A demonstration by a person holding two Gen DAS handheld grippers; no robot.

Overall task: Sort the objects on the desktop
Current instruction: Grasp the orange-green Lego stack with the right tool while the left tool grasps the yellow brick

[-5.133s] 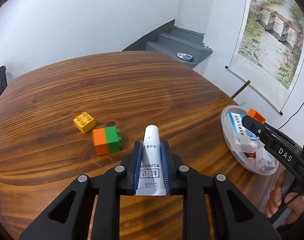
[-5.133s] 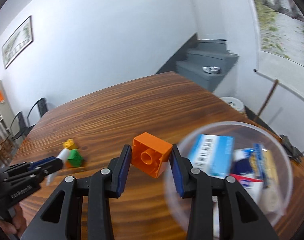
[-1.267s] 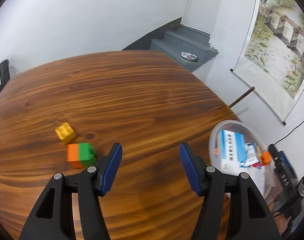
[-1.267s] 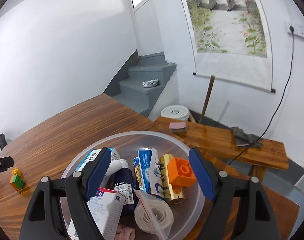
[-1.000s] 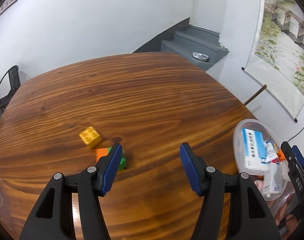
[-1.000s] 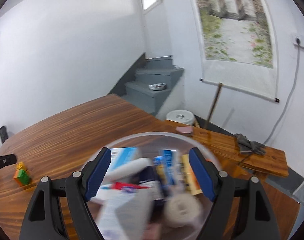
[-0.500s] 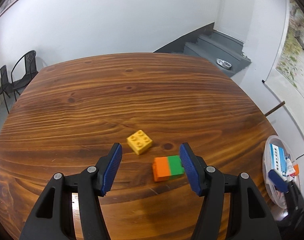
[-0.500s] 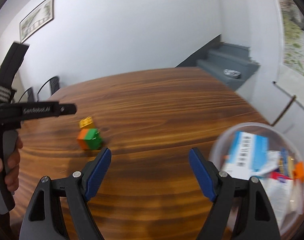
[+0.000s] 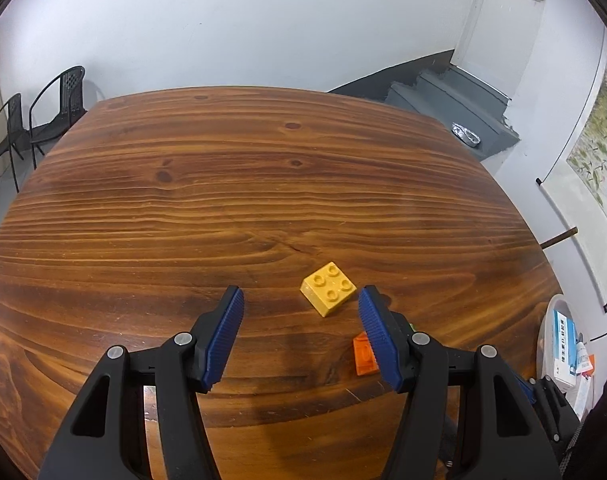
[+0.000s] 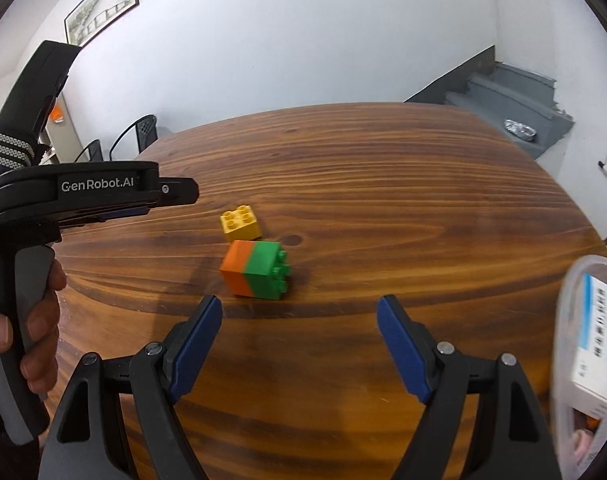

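A yellow brick (image 9: 327,288) lies on the round wooden table (image 9: 223,184), just ahead of my left gripper (image 9: 299,304), which is open and empty. An orange-and-green block (image 9: 363,356) shows partly behind its right finger. In the right wrist view the yellow brick (image 10: 240,221) sits just beyond the orange-and-green block (image 10: 257,269), which lies on its side. My right gripper (image 10: 299,320) hovers open and empty a little short of that block. The left gripper's body (image 10: 95,192), held by a hand (image 10: 35,344), reaches in from the left.
A clear plastic bowl (image 10: 567,312) with boxes and tubes stands at the table's right edge; the same bowl (image 9: 551,312) shows in the left wrist view. Black chairs (image 9: 31,120) stand beyond the table on the left, grey steps (image 9: 455,108) on the right.
Both grippers have swung left, away from the bowl and toward the bricks. The yellow brick now lies between the left fingers' line; the bowl has slid to the right edge of both views.
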